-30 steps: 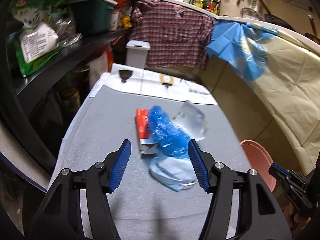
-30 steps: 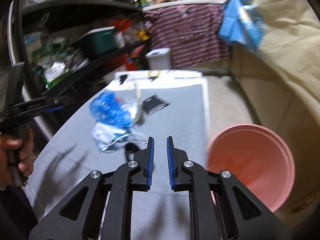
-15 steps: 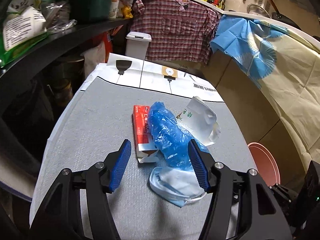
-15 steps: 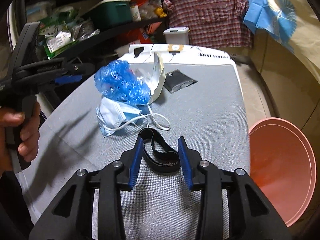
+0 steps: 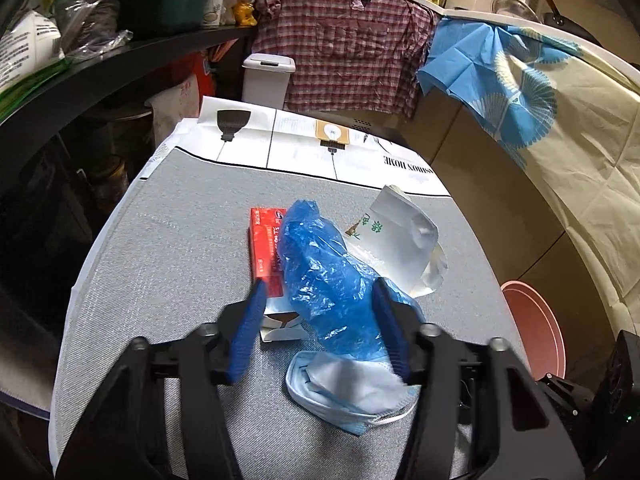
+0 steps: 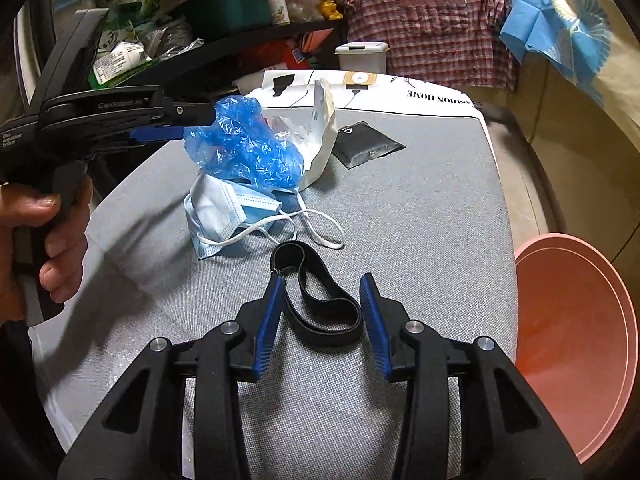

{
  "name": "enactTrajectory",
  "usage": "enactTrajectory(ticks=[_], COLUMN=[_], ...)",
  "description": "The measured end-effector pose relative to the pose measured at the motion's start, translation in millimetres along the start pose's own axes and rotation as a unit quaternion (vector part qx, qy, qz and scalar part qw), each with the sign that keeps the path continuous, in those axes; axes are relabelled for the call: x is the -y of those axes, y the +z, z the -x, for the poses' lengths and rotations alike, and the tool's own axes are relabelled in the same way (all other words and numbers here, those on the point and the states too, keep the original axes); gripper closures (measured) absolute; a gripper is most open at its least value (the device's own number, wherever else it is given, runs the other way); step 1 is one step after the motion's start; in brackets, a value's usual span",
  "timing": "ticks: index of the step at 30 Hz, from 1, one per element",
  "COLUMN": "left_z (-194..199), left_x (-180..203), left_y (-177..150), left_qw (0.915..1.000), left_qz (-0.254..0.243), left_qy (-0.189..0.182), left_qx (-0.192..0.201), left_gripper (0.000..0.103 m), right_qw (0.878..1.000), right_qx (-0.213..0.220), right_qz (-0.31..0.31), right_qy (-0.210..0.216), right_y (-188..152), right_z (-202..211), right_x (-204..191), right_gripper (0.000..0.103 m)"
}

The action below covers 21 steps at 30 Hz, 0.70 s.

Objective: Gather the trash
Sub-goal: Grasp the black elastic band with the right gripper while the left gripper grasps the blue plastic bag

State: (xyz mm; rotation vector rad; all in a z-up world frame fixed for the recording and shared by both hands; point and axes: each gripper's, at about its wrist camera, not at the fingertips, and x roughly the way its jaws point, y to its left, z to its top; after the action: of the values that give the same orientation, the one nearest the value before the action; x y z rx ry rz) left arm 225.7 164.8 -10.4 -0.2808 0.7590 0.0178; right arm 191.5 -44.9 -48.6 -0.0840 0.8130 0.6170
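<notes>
Trash lies on a grey table: a crumpled blue plastic bag, a red carton, a white paper bag, a light blue face mask, a black band and a black pouch. My left gripper is open, its jaws on either side of the blue bag's near end. My right gripper is open, its jaws on either side of the black band.
A pink bin stands on the floor right of the table. Black shelves with bags and a green box run along the left. A white lidded bin and a plaid shirt are beyond the table's far end.
My left gripper has moved forward and down, so the blue bag now lies between its jaws. My right gripper has opened from almost shut and come down around the black band.
</notes>
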Motion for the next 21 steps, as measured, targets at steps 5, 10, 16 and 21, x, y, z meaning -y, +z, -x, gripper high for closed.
enactTrajectory(ticks=[5, 10, 16, 21], left_z=[2.8, 16.9, 38.4, 55.3], left_x=[2.5, 5.4, 8.6, 8.9], left_y=[-1.1, 0.8, 1.2, 1.1], left_qw=[0.9999, 0.9996, 0.9984, 0.9978], left_qz=[-0.013, -0.025, -0.04, -0.04], left_qy=[0.0, 0.003, 0.005, 0.0], left_qx=[-0.003, 0.014, 0.039, 0.053], left_gripper=[0.089, 0.101, 0.102, 0.102], right_qw=[1.0, 1.0, 1.0, 1.0], right_qx=[-0.01, -0.013, 0.004, 0.021], right_qz=[0.006, 0.006, 0.019, 0.003], right_qy=[-0.001, -0.003, -0.01, -0.013], right_y=[-0.8, -2.6, -4.3, -4.2], right_z=[-2.0, -0.6, 10.3, 26.2], right_x=[-1.8, -1.1, -6.9, -3.8], right_gripper=[0.062, 0.077, 0.092, 0.093])
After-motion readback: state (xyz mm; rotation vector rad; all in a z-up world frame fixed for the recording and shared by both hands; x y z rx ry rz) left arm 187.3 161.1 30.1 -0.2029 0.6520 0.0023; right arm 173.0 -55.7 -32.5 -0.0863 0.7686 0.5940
